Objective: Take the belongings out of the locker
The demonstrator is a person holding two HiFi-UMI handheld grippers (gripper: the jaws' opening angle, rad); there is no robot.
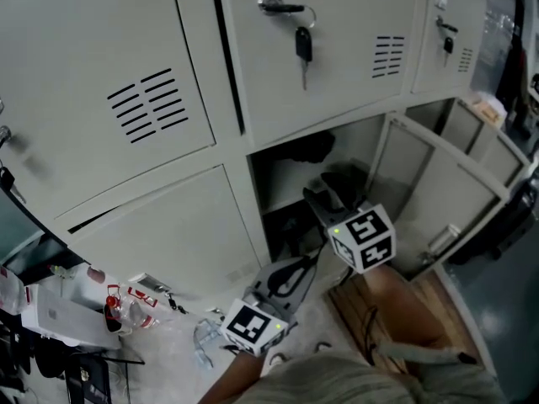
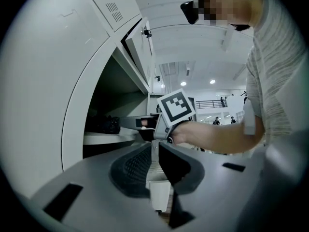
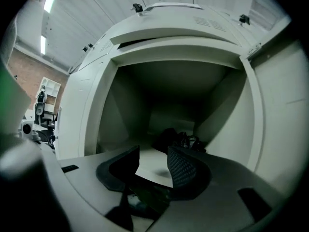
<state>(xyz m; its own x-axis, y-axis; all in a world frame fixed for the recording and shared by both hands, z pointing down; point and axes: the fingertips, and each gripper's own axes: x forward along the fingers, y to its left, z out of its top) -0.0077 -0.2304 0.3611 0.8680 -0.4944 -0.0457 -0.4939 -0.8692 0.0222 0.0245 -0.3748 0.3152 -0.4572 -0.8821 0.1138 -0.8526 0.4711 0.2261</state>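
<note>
The lower middle locker (image 1: 268,183) stands open, its door (image 1: 438,192) swung out to the right. Dark belongings (image 3: 175,139) with cords lie at the back of its shelf (image 3: 154,166); they also show as a dark heap (image 2: 104,124) in the left gripper view. My right gripper (image 3: 153,152) is open and empty, its jaws at the locker mouth, short of the belongings. It reaches into the opening (image 1: 324,199) in the head view. My left gripper (image 2: 154,146) is shut on nothing and hangs below and in front of the locker (image 1: 293,274).
Closed lockers surround the open one; a key (image 1: 303,45) hangs from the door above. On the floor at left lie a plastic bottle (image 1: 118,305) and a white box (image 1: 59,314). A wooden board (image 1: 370,305) lies under my right arm.
</note>
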